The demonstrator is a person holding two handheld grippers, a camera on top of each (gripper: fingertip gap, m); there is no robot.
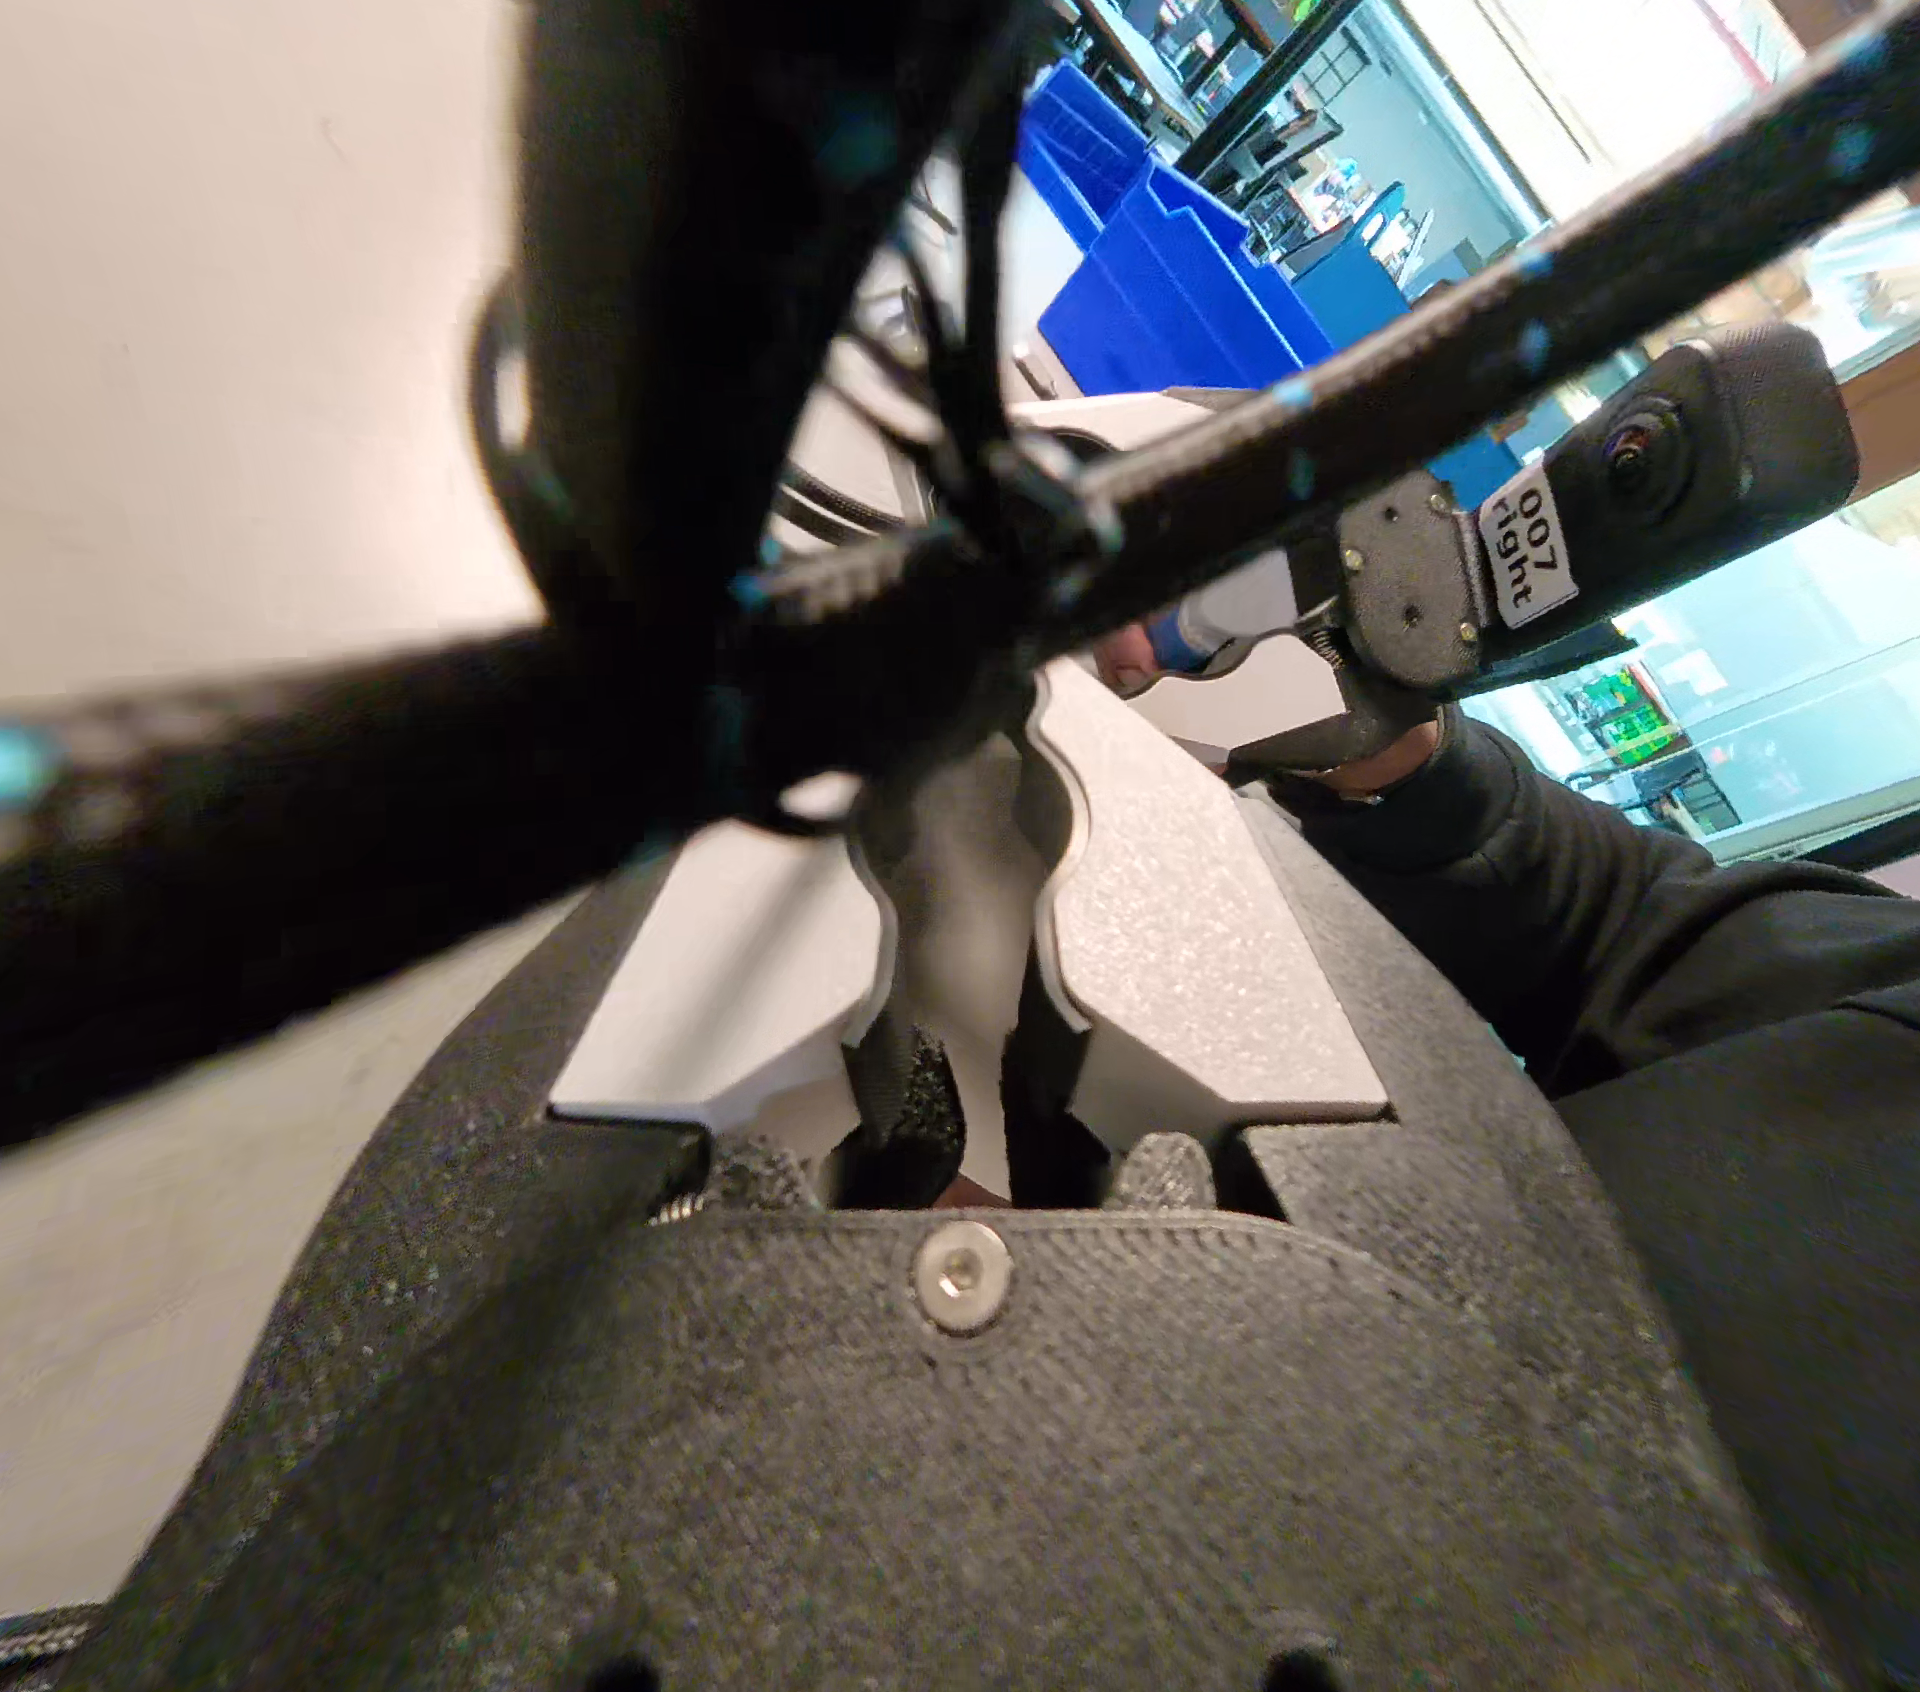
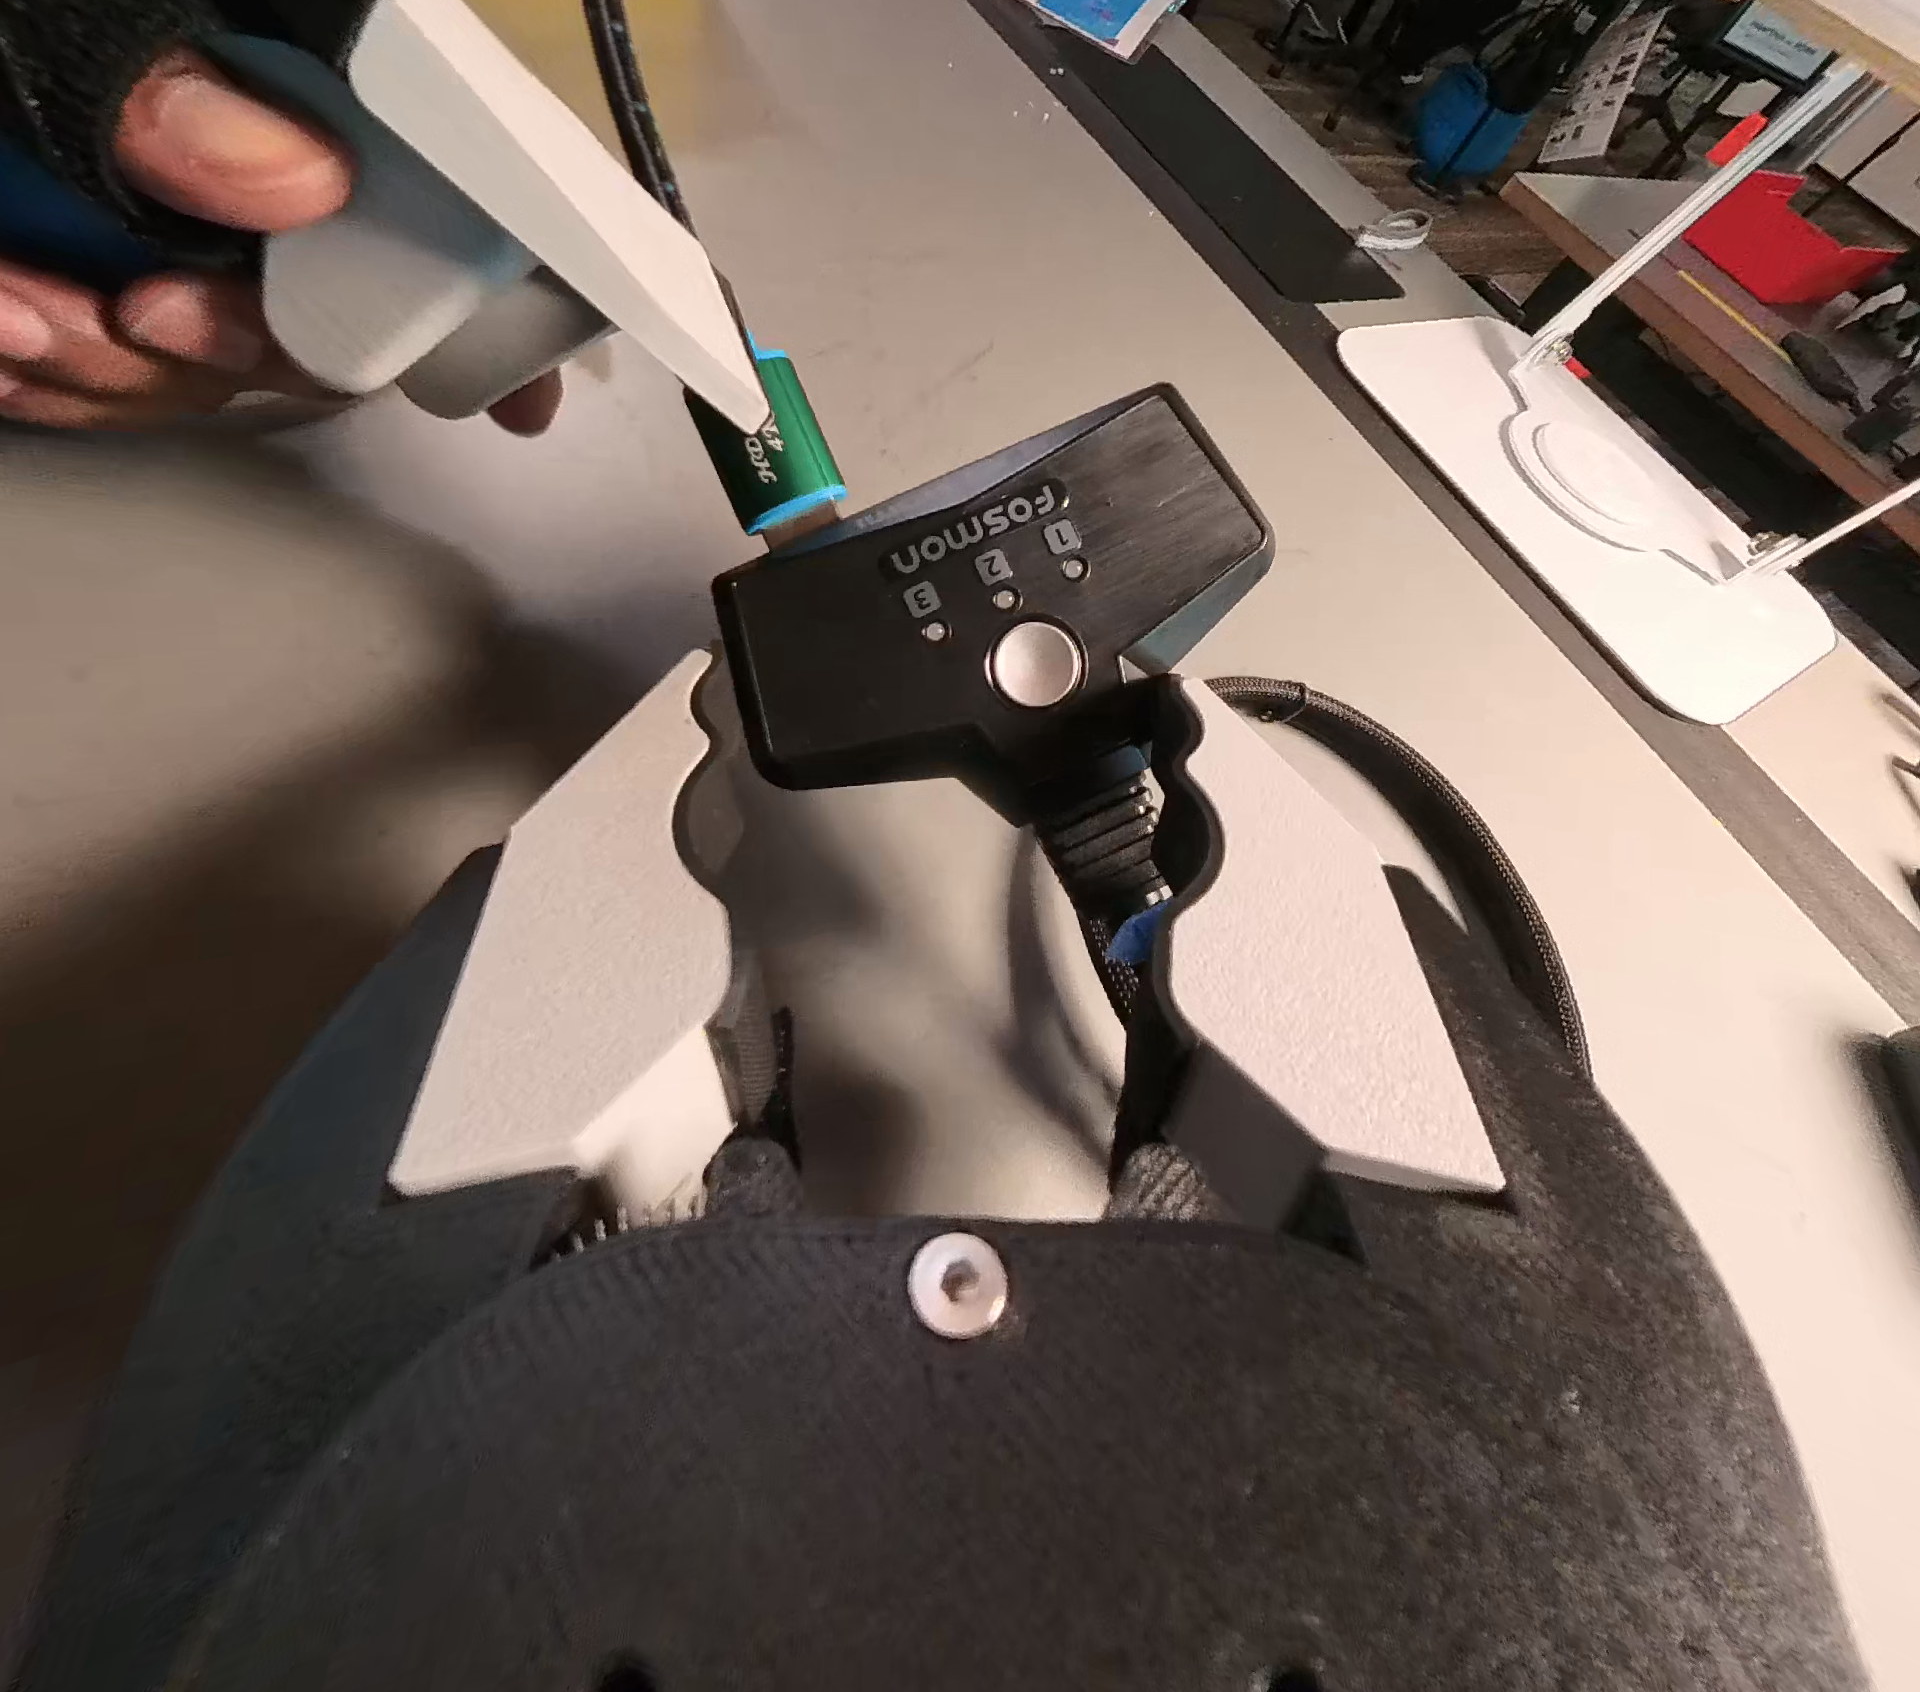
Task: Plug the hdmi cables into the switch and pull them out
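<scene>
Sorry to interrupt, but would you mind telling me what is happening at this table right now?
A person works two handheld grippers. The right gripper holds the black switch by its cable end above the table. The left gripper pinches a green HDMI plug at the switch's far edge, its metal tip at a port; how deep it sits is unclear.

Black switch (image 2: 997, 593) clamped at stem between right gripper (image 2: 935, 769) fingers; green HDMI plug (image 2: 784, 447), braided cable (image 2: 603, 32), at far-left port, pinched by left gripper (image 2: 727, 364).
</scene>
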